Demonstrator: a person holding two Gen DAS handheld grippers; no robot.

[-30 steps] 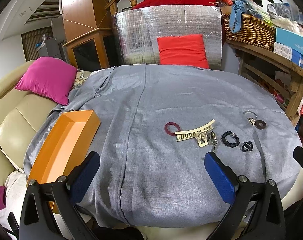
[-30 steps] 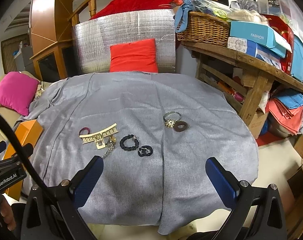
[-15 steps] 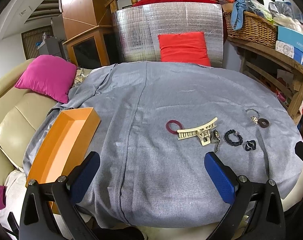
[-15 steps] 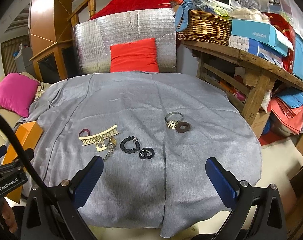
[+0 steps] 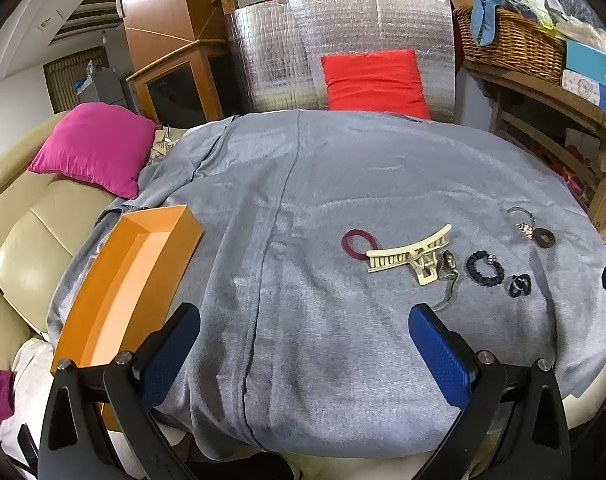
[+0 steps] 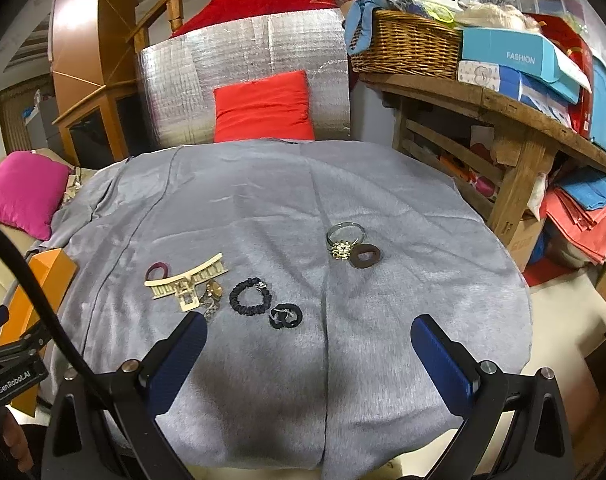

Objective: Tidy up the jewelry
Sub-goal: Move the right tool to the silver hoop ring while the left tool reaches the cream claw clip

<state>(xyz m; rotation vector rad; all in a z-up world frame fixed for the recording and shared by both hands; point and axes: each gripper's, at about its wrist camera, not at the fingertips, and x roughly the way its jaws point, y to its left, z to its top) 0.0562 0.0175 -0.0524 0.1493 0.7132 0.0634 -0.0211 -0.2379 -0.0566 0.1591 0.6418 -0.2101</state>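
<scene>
We are holding both grippers, left [image 5: 303, 344] and right [image 6: 307, 354], above the cloth [image 6: 287, 208] with jaws apart and carrying nothing; the jewelry is lying right of centre, well apart from the orange box [image 5: 123, 276]. We are judging the risk as follows: the chain [image 5: 449, 284] is touching the clip [image 5: 411, 258], so lifting either may be dragging the other; the ring [image 6: 345, 240] is touching a brown band [image 6: 366, 256], inviting a double pick.

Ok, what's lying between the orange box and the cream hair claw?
Left wrist view: mostly bare grey cloth between the orange box and the cream hair claw. Only the maroon hair tie lies there, touching the claw's left end.
</scene>
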